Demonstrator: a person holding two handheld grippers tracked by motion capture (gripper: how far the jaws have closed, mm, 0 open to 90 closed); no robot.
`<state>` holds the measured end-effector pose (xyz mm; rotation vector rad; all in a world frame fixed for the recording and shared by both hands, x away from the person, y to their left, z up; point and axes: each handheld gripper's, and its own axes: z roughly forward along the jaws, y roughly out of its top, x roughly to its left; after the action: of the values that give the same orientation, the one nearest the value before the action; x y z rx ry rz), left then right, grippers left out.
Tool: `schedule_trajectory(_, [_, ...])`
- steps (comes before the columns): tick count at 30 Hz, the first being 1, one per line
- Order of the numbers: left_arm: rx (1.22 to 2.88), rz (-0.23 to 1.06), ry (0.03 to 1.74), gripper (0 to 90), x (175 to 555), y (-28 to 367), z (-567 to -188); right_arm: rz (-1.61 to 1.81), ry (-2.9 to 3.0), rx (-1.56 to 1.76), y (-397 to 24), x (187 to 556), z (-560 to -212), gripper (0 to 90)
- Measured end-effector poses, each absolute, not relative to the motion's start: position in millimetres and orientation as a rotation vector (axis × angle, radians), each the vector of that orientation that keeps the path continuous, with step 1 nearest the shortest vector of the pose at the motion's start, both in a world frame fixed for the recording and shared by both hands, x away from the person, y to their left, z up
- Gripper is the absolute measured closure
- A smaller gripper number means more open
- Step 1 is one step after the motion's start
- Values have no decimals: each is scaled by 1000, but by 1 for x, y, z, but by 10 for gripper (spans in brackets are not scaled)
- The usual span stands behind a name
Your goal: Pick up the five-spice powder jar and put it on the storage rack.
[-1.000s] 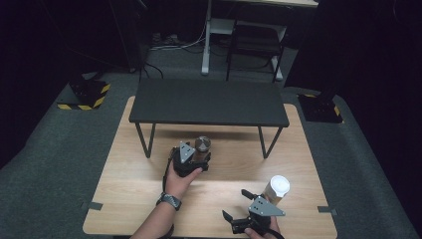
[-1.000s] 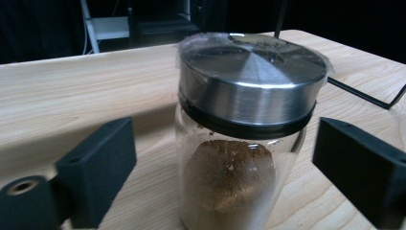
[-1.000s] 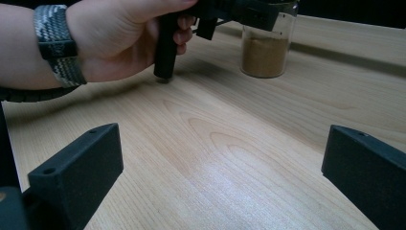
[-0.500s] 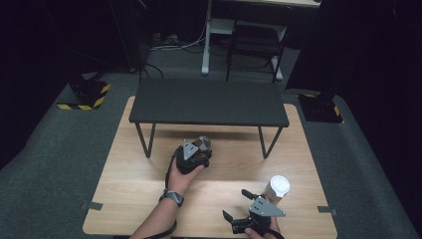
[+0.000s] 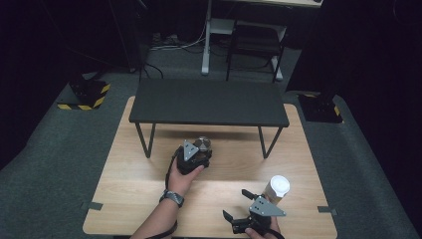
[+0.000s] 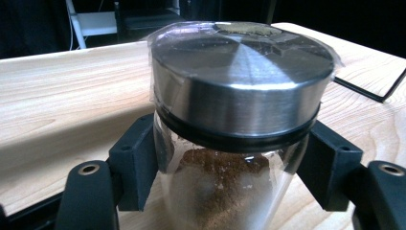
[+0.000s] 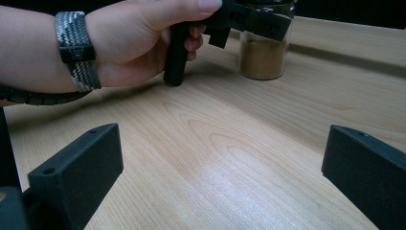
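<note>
High view: overhead, facing 12 o'clock, far. Left gripper view: close on jar (image 6: 242, 120). Right gripper view: low, near tabletop (image 7: 230, 158); jar shared, 1 o'clock.

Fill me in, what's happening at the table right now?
The person's left gripper has just been closing and its fingers now clamp a glass spice jar with a steel lid, just below the lid. The jar, part full of brown powder, stands on the wooden table in front of a low black shelf. The right gripper rests near the table's front edge with its fingers spread and nothing between them, beside a white-lidded cup.
</note>
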<state>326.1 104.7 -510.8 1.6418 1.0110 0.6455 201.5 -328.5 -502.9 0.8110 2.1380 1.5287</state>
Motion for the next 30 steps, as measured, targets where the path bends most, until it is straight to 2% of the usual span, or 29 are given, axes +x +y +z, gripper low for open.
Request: schedule_trajectory(30, [1564,712,994,311,276,137,-487,1529,2139,810,-329,202,-503,0])
